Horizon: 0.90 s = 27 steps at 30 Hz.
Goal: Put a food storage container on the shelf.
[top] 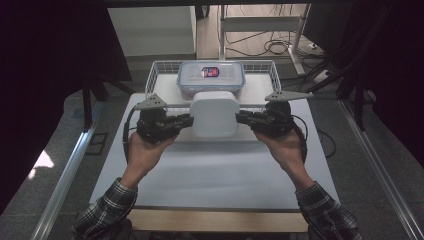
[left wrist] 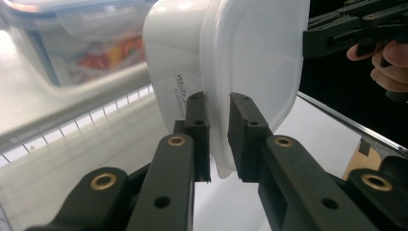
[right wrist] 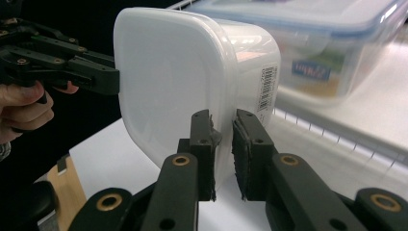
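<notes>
A white plastic tub with a fitted lid hangs above the table between my two grippers. My left gripper is shut on the tub's left rim; in the left gripper view its jaws pinch the lid's edge of the tub. On the opposite side my right gripper is shut on the right rim, and the right gripper view has its jaws clamped on the edge of the tub, beside a barcode label. A hand holds each gripper from below.
Behind the tub, a white wire basket holds a clear box with a blue-edged lid. A white mat covers the table toward the person. Metal rails run along both sides, and cables lie on the floor at the back.
</notes>
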Each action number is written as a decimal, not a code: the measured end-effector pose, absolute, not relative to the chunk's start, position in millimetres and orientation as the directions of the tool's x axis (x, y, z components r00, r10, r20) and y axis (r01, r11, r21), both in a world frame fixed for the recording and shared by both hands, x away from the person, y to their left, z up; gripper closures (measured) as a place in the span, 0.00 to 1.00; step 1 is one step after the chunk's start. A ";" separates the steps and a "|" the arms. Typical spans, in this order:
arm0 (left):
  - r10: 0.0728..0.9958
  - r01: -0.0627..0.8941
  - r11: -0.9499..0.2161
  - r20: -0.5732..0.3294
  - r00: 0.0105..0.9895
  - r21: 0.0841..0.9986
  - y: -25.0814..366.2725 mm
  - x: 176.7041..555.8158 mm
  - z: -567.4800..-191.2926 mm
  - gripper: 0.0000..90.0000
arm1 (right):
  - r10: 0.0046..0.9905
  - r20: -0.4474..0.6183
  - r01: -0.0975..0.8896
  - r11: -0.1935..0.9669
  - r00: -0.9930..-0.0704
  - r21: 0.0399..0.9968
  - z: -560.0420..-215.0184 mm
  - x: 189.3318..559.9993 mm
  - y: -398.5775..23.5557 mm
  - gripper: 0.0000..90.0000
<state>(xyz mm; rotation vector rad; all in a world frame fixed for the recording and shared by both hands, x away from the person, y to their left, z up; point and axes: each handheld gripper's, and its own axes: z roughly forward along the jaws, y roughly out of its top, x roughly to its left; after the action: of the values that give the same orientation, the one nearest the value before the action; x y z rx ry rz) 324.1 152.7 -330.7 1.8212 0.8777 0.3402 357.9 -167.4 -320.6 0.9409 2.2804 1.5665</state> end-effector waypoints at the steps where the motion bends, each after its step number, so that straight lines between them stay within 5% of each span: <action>1: 0.704 0.405 -0.192 -0.163 0.692 0.894 153.3 324.9 -328.0 0.88 | 0.612 0.170 0.372 0.220 -0.772 0.902 -316.0 360.1 -166.7 0.88; 27: 0.734 0.358 -0.151 -0.138 0.664 0.922 165.3 358.8 -261.3 0.88 | 0.632 0.140 0.312 0.170 -0.763 0.935 -248.5 392.5 -149.3 0.88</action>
<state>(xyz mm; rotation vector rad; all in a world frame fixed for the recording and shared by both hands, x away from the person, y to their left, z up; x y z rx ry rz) 358.8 165.3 -261.3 1.7568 0.8810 0.4180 392.5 -149.3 -248.5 0.9059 2.1694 1.6230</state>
